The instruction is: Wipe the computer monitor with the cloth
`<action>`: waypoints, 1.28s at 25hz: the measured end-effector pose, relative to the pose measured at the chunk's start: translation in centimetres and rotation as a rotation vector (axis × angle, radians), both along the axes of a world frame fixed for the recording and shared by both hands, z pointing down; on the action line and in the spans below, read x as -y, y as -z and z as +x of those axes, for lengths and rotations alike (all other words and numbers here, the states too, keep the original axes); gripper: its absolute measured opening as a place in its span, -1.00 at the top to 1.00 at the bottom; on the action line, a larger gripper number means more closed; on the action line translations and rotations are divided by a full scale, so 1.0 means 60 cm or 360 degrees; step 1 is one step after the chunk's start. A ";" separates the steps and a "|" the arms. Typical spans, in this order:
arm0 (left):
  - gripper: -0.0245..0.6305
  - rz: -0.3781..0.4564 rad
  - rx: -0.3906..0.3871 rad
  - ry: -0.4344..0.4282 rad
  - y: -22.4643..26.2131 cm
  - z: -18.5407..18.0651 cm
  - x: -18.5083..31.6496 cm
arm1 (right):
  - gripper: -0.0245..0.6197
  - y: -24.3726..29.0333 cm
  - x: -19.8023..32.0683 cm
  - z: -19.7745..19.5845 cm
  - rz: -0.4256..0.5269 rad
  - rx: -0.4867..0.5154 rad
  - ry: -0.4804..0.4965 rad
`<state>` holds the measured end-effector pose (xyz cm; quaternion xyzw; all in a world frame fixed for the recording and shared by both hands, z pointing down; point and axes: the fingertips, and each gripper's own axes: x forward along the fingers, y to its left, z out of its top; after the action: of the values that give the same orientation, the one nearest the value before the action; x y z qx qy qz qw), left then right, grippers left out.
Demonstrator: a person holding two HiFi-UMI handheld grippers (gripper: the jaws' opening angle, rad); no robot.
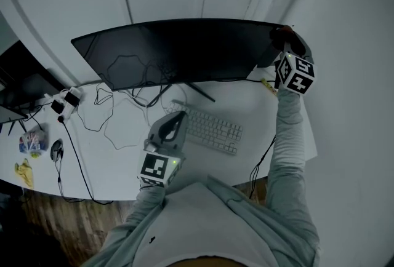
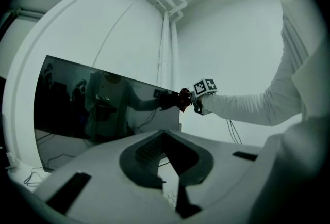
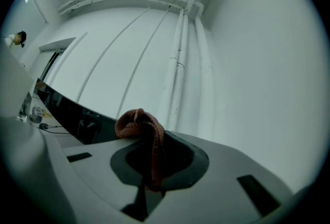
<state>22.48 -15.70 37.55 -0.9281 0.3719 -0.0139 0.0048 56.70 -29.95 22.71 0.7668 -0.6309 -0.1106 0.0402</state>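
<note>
A wide curved monitor [image 1: 178,53] stands at the far side of a white desk [image 1: 117,155], and its screen is dark. The right gripper [image 1: 287,49] is held up at the top right corner of the monitor, with its marker cube toward the person. Its jaws are closed on a reddish-brown cloth [image 3: 142,130]. The cloth is bunched above the jaws and one fold hangs down between them. In the left gripper view the cloth lies against the right edge of the screen.

The left gripper [image 1: 171,127] is low over the desk, just above the left end of a white keyboard [image 1: 215,130]. Its jaws are pressed together and nothing is between them. Black cables [image 1: 117,118] lie loose on the desk to the left of the keyboard, under the monitor
</note>
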 end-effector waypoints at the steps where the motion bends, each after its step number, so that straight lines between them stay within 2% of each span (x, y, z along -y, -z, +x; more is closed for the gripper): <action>1: 0.86 0.0002 -0.0003 0.0001 0.002 -0.001 -0.001 | 0.80 0.005 -0.001 -0.001 0.0003 -0.0020 -0.0006; 7: 0.86 -0.0014 -0.0002 0.0022 -0.007 -0.013 -0.004 | 0.80 0.016 -0.004 -0.009 -0.0004 -0.0111 -0.0031; 15: 0.86 -0.0013 -0.0028 0.0043 -0.006 -0.029 -0.002 | 0.80 0.048 0.007 -0.055 -0.0019 -0.0378 -0.0049; 23: 0.86 -0.0026 -0.0043 0.0110 -0.009 -0.062 -0.003 | 0.80 0.047 0.027 -0.162 -0.0035 -0.0533 0.0102; 32: 0.86 -0.0020 -0.0054 0.0194 -0.008 -0.143 -0.006 | 0.80 0.050 0.049 -0.328 -0.0033 -0.0572 0.0322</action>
<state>13.92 -15.32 38.01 -0.9039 0.4276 -0.0008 -0.0081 37.00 -32.88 19.72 0.6671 -0.6885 -0.2428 0.1486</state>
